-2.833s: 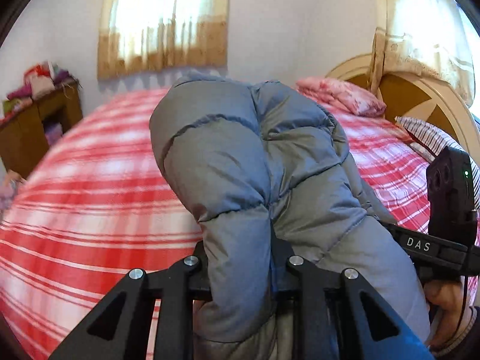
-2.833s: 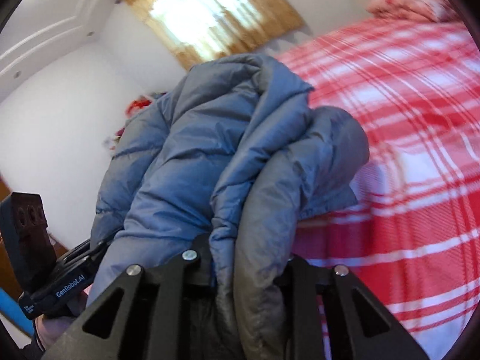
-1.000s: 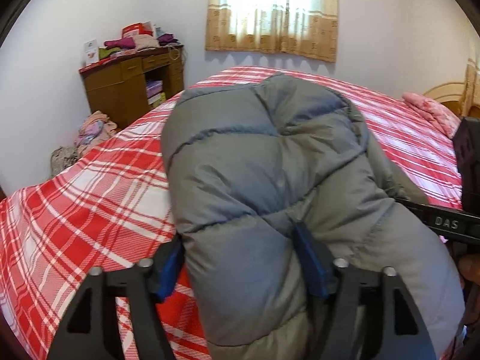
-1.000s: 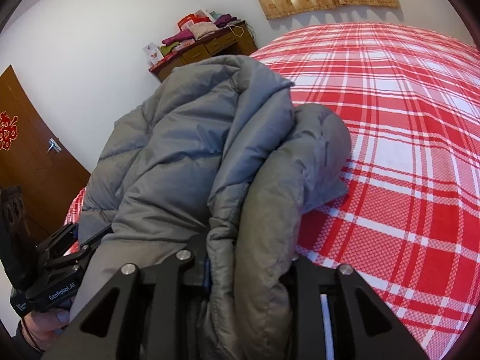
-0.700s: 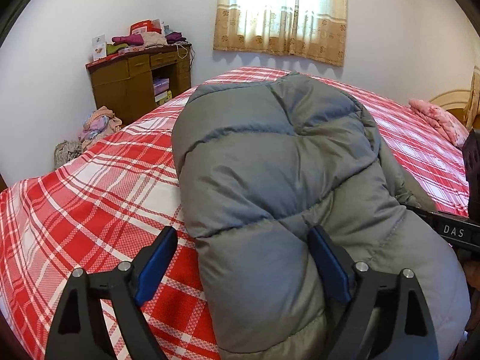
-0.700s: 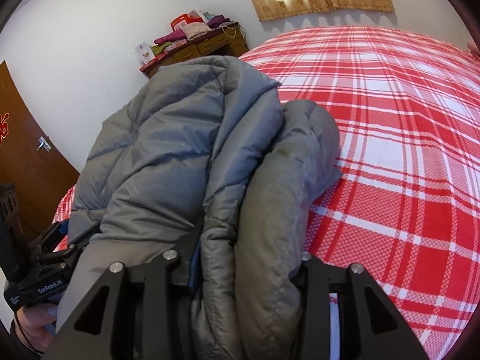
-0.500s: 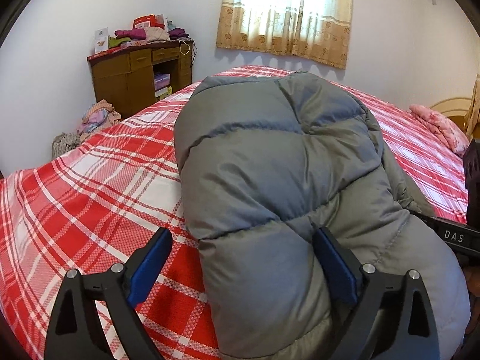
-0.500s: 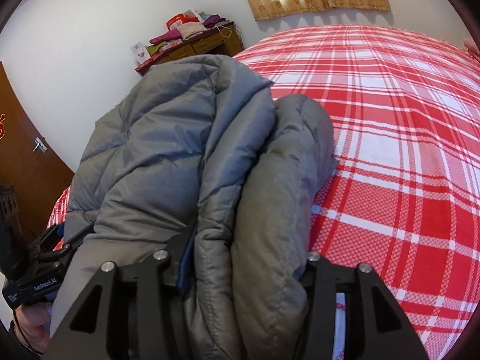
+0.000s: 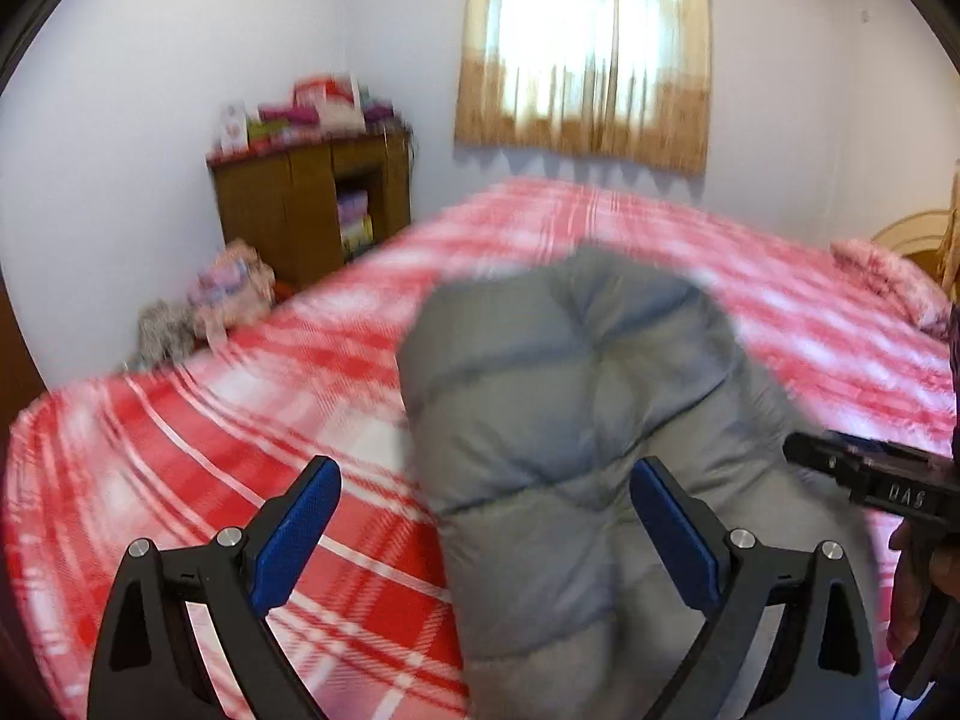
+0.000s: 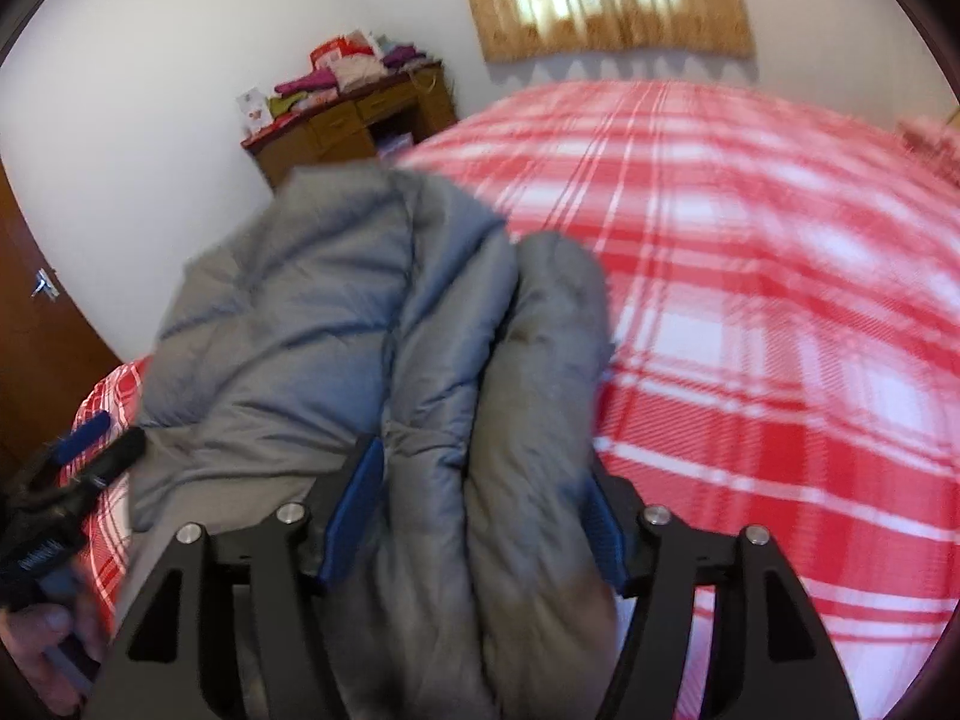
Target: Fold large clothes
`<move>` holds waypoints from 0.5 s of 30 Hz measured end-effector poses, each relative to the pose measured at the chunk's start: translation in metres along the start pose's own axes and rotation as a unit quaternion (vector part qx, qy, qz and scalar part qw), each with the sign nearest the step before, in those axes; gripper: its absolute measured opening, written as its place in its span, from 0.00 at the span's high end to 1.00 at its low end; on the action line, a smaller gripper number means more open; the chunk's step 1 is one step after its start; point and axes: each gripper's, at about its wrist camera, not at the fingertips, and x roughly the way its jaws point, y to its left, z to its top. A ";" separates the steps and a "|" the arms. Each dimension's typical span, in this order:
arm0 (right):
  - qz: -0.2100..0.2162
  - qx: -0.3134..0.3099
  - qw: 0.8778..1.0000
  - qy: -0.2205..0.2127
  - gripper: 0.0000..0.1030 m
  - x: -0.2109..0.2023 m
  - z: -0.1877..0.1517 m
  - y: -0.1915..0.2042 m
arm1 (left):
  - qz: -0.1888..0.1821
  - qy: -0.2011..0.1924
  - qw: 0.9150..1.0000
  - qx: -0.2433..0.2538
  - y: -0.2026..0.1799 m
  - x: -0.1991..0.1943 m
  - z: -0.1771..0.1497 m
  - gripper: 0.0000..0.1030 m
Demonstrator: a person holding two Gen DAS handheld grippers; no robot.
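A grey puffy jacket (image 9: 570, 390) lies folded into a thick bundle on the red plaid bed (image 9: 210, 420). My left gripper (image 9: 485, 471) is open wide just above the bundle's near end; its left pad stands clear over the bedspread. In the right wrist view the jacket (image 10: 300, 312) shows its stacked folds, and these lie between the pads of my right gripper (image 10: 483, 462). Its jaws are opening and both blue pad faces show beside the fabric. Each view shows the other gripper at its edge: the right gripper (image 9: 888, 480) and the left gripper (image 10: 78, 462), both hand-held.
A wooden cabinet (image 9: 312, 204) with clothes stacked on top stands against the far wall, and a heap of clothes (image 9: 228, 294) lies on the floor beside it. A pink pillow (image 9: 888, 276) rests near the headboard. A brown door (image 10: 36, 330) is at the left.
Both grippers have opened off the jacket and drawn back and upward. The bundle now rests on the bed and looks smaller and farther off in both views.
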 end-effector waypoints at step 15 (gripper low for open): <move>0.014 -0.075 0.987 -0.143 0.10 -0.176 -0.015 0.085 | -0.003 -0.128 0.992 0.002 -0.003 -0.175 0.030 0.05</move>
